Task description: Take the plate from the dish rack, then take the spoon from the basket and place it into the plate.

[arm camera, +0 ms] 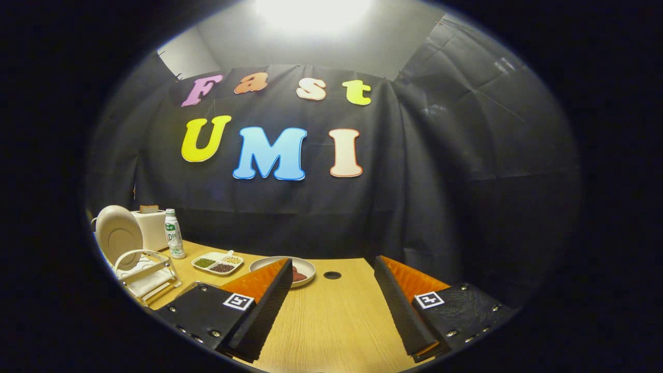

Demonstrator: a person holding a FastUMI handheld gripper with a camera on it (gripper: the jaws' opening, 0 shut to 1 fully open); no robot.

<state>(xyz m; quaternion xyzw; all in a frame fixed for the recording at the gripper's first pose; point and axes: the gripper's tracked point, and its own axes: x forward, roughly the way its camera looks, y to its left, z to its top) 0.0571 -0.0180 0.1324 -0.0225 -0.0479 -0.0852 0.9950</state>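
Note:
A pale plate [119,234] stands upright in a white wire dish rack [145,269] at the table's left end, well to the left of my fingers. My gripper [331,269] is open above the wooden table [331,321], nothing between its fingers. I cannot make out the spoon's basket; a small white spoon-like handle [227,254] lies on a divided tray.
A white toaster [151,228] and a small bottle [174,234] stand behind the rack. A divided tray of beans [217,263] and a shallow bowl [305,269] with dark contents lie ahead of the left finger. A round hole [332,275] marks the tabletop.

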